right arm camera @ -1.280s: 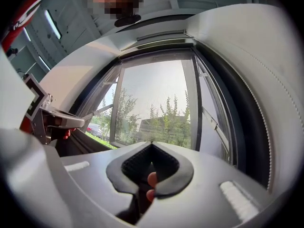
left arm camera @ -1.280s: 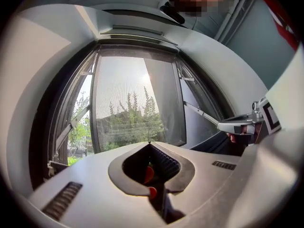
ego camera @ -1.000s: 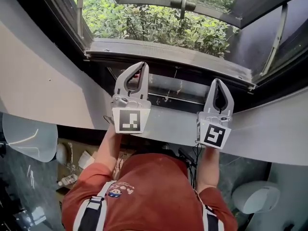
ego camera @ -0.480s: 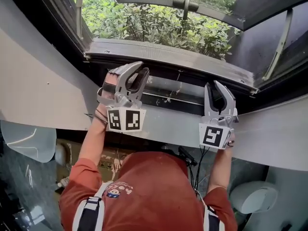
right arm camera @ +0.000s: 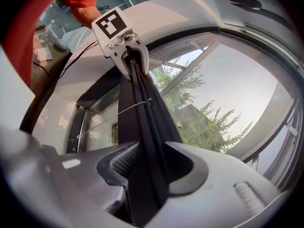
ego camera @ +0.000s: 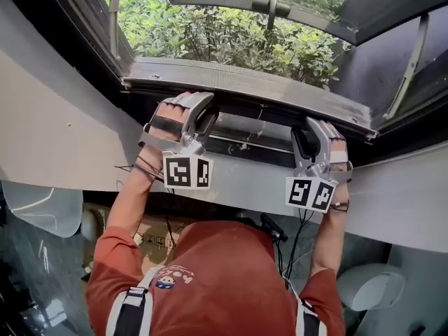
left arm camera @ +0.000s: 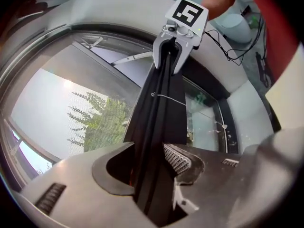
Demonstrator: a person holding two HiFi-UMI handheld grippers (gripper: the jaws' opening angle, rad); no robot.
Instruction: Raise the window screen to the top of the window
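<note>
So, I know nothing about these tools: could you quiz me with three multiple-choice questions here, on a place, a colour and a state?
1. Where does the black screen bar run?
A) along the floor
B) between the jaws of the left gripper and of the right gripper
C) across the person's lap

2. What colour is the person's shirt?
A) blue
B) white
C) red

3. How do the left gripper's jaws stand?
A) apart
B) shut tight
C) out of view

1 B: each gripper view shows the bar running through the jaws.
2 C: the head view shows red.
3 A: both grippers' jaws have just been opening, with the bar between them.
</note>
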